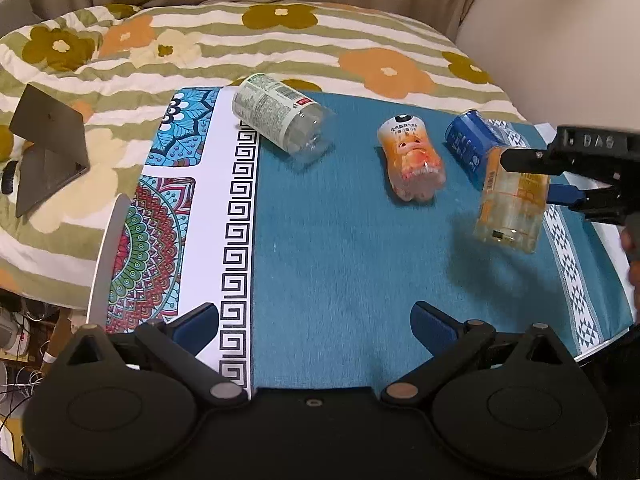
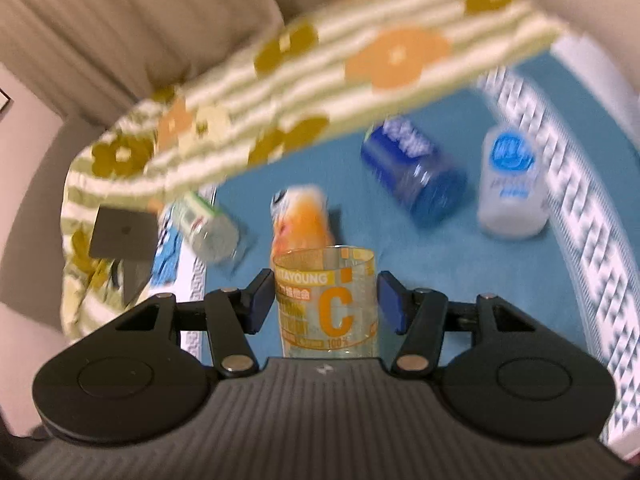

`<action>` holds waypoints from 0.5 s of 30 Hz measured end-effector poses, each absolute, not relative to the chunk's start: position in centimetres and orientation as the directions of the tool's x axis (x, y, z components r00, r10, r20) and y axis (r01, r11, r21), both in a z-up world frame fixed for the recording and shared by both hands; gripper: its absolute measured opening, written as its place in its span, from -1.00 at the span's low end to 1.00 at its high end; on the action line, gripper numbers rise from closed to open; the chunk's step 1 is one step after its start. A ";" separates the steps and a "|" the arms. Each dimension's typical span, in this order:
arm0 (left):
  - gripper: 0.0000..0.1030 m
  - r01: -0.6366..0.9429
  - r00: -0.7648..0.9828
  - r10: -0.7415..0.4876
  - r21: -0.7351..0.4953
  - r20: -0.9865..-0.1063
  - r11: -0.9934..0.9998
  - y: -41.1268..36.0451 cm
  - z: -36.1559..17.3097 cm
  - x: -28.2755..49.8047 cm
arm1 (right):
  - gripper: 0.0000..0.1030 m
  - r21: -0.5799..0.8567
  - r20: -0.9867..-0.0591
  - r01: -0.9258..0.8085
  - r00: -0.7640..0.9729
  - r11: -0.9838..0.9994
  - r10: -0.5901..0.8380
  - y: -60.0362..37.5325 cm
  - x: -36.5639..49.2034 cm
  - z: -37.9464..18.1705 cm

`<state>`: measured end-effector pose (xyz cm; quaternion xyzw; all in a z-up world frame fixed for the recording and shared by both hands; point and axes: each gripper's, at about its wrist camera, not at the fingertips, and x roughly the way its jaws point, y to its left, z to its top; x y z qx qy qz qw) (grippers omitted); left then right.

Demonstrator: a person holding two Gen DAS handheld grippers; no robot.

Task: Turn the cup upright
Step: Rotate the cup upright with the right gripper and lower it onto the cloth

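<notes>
A clear cup with orange "C" print [image 2: 328, 304] sits between the blue pads of my right gripper [image 2: 326, 300], which is shut on it. In the left wrist view the same cup [image 1: 510, 200] hangs tilted above the teal cloth [image 1: 340, 248], held by the right gripper [image 1: 536, 176] from the right. My left gripper [image 1: 314, 324] is open and empty, low over the near part of the cloth. The right wrist view is blurred.
Other cups lie on their sides: a green-labelled clear one [image 1: 280, 116], an orange one [image 1: 414, 160] and a blue one [image 1: 470, 140]. A white cup with a blue label [image 2: 512, 188] is at the far right. A dark tablet [image 1: 48, 148] rests on the flowered quilt [image 1: 280, 40].
</notes>
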<state>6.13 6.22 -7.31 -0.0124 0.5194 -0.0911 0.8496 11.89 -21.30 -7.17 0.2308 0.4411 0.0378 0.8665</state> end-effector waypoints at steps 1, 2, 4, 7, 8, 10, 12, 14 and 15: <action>1.00 0.140 0.446 -0.166 -0.114 -0.879 0.984 6.2 -7.4 6.0 | 0.38 0.422 -0.724 0.127 0.643 0.898 0.249 -21.2 11.4 -7.7; 1.00 0.141 0.449 -0.163 -0.110 -0.879 0.984 6.2 -7.4 5.9 | 0.38 0.409 -0.704 0.114 0.671 0.905 0.233 -21.1 11.0 -8.2; 1.00 0.146 0.457 -0.150 -0.093 -0.876 0.985 6.0 -7.6 5.5 | 0.38 0.375 -0.657 0.080 0.725 0.924 0.204 -20.6 10.4 -9.5; 1.00 0.152 0.469 -0.125 -0.060 -0.875 0.987 5.8 -7.8 4.9 | 0.38 0.342 -0.605 0.044 0.775 0.939 0.184 -19.9 9.9 -11.2; 1.00 0.153 0.474 -0.116 -0.049 -0.873 0.987 5.8 -7.9 4.7 | 0.38 0.328 -0.587 0.030 0.789 0.944 0.179 -19.7 9.7 -11.6; 1.00 0.153 0.479 -0.107 -0.037 -0.871 0.987 5.8 -8.3 4.4 | 0.38 0.280 -0.561 0.007 0.812 0.960 0.158 -19.1 9.5 -12.4; 1.00 0.155 0.478 -0.105 -0.034 -0.872 0.987 5.8 -8.6 4.1 | 0.38 0.244 -0.551 -0.011 0.821 0.970 0.148 -18.7 9.5 -12.9; 1.00 0.158 0.473 -0.100 -0.028 -0.876 0.987 5.6 -9.0 4.0 | 0.39 0.222 -0.543 -0.027 0.827 0.975 0.146 -18.4 9.3 -13.4; 1.00 0.159 0.470 -0.098 -0.025 -0.877 0.987 5.5 -9.2 4.0 | 0.40 0.213 -0.540 -0.034 0.828 0.976 0.147 -18.3 9.2 -13.4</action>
